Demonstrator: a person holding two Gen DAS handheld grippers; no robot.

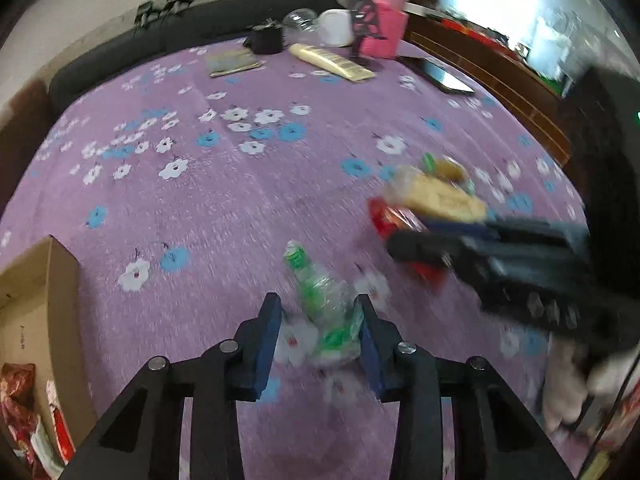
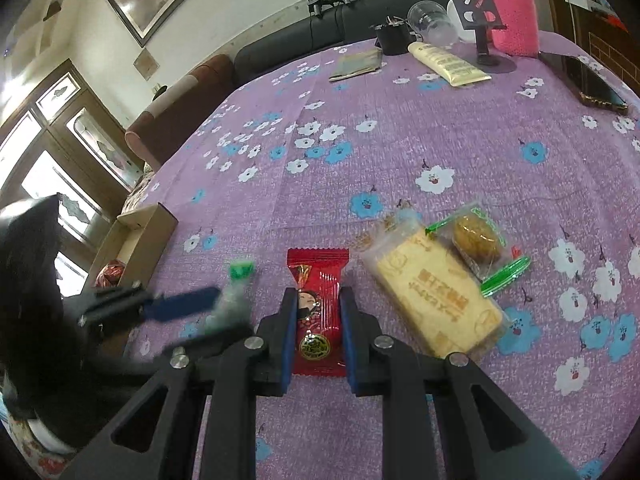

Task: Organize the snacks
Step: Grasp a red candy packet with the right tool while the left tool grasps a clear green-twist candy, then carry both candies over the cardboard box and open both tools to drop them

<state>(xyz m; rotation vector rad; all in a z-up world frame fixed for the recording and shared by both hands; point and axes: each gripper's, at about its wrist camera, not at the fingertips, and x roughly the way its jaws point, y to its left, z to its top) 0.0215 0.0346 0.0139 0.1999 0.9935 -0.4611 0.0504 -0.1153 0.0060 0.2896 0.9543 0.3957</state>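
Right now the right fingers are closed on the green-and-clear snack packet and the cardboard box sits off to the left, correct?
Not quite. The right gripper is closed on the red candy packet, as the right wrist view shows. The green-and-clear snack packet lies between the left fingers. The cardboard box does sit off to the left.

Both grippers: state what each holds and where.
Right gripper clamps the red candy packet across its middle. Left gripper brackets the green-and-clear wrapped snack's near end; grip uncertain.

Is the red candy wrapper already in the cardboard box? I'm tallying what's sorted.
No, the red candy wrapper lies on the purple tablecloth between the right gripper fingers.
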